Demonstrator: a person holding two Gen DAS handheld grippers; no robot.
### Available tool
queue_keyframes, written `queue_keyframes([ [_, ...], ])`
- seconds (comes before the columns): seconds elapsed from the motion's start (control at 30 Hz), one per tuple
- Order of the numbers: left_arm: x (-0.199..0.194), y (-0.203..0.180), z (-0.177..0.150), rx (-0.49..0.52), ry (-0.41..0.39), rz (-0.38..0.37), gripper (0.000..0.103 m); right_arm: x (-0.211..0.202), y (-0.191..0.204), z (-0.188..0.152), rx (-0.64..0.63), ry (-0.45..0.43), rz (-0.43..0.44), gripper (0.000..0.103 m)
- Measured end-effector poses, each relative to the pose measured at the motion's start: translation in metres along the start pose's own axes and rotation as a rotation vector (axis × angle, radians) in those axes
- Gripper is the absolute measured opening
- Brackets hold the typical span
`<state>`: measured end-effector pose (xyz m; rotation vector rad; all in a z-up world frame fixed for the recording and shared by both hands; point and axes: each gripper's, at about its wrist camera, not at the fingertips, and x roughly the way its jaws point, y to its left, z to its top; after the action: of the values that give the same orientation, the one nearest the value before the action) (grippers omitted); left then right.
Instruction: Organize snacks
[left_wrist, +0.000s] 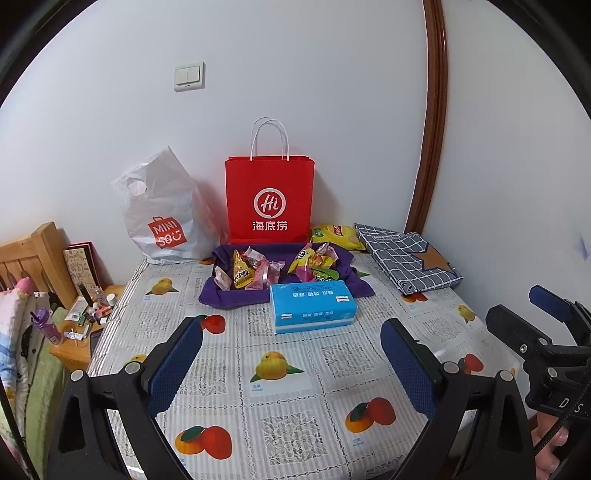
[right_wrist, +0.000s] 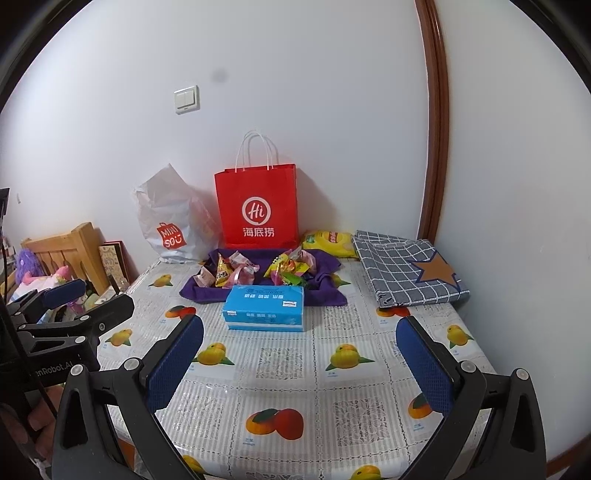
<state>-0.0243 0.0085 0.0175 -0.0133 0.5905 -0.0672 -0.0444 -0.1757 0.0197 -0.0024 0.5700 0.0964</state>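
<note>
Two heaps of wrapped snacks lie on a purple cloth at the back of the table: a left heap with a yellow packet and pink wrappers, and a right heap of yellow, green and pink wrappers. A yellow snack bag lies behind them. My left gripper is open and empty, above the near table. My right gripper is open and empty too; it also shows at the right edge of the left wrist view.
A blue tissue pack lies in front of the cloth. A red paper bag and a white plastic bag stand against the wall. A folded checked cloth lies at back right. A cluttered nightstand stands left.
</note>
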Motion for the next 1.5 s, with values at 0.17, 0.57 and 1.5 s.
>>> queue_keyframes([
  [0.17, -0.0001, -0.0013, 0.0006, 0.0, 0.0, 0.001, 0.098, 0.0003, -0.0006, -0.0002, 0.004, 0.004, 0.0, 0.103],
  [0.57, -0.0008, -0.0031, 0.0008, 0.004, 0.0, -0.002, 0.098, 0.0001, -0.0035, -0.0019, 0.012, 0.007, 0.002, 0.103],
  [1.5, -0.0025, -0.003, -0.0001, 0.011, 0.0, -0.008, 0.098, 0.0, -0.0035, -0.0034, 0.013, 0.009, 0.007, 0.103],
])
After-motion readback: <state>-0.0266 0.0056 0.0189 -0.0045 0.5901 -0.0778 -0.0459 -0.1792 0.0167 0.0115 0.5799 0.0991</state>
